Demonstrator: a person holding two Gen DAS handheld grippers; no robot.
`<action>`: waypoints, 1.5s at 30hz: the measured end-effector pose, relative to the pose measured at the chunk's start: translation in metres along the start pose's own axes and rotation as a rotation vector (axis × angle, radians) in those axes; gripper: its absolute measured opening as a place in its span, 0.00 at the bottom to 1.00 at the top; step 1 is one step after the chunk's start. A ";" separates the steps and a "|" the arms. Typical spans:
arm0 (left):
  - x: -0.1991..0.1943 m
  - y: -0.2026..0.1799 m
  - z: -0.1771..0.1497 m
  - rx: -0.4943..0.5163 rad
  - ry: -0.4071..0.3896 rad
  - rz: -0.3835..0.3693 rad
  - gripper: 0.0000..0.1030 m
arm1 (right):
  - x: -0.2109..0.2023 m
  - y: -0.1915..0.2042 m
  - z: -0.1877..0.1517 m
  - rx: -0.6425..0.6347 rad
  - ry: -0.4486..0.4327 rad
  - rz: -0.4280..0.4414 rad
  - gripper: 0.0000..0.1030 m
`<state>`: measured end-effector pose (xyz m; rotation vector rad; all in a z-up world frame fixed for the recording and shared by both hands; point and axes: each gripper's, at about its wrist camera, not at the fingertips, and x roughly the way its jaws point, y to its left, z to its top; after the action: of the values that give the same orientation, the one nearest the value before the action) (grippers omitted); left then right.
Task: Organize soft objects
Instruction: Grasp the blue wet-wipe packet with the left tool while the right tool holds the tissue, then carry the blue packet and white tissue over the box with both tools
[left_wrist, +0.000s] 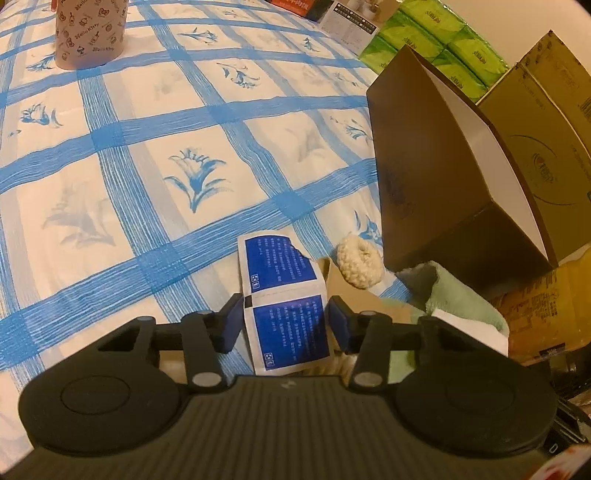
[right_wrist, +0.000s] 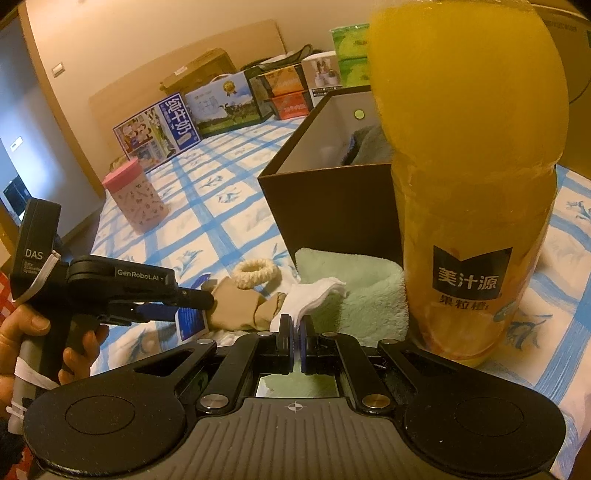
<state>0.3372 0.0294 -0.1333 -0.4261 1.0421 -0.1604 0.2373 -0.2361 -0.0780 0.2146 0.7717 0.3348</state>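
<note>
My left gripper (left_wrist: 284, 317) is open with its pads on either side of a blue and white sachet strip (left_wrist: 284, 295) lying on the bed; it also shows in the right wrist view (right_wrist: 192, 317). A cream knitted ring (left_wrist: 360, 264) lies just beyond, also visible in the right wrist view (right_wrist: 256, 272). A green towel (right_wrist: 354, 288), a white cloth (right_wrist: 310, 295) and a beige cloth (right_wrist: 236, 306) lie in front of a dark brown box (right_wrist: 332, 206). My right gripper (right_wrist: 295, 332) is shut on the white cloth's edge.
A tall orange juice bottle (right_wrist: 469, 177) stands close on the right of the right wrist view. A pink lidded Hello Kitty canister (left_wrist: 90, 33) stands far on the blue checked bedspread (left_wrist: 147, 184). Cartons and green tissue packs (left_wrist: 436, 40) line the bed's far side.
</note>
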 end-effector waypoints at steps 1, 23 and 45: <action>-0.001 0.000 0.000 0.001 -0.001 0.000 0.42 | -0.001 0.001 0.000 -0.002 0.000 0.000 0.03; -0.070 -0.011 -0.014 0.140 -0.086 0.035 0.42 | -0.017 0.040 0.001 -0.083 -0.033 0.045 0.03; -0.091 -0.075 0.038 0.328 -0.213 -0.052 0.42 | -0.024 0.063 0.055 -0.109 -0.177 -0.089 0.03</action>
<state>0.3293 0.0015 -0.0132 -0.1675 0.7773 -0.3207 0.2469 -0.1903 -0.0046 0.1056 0.5844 0.2686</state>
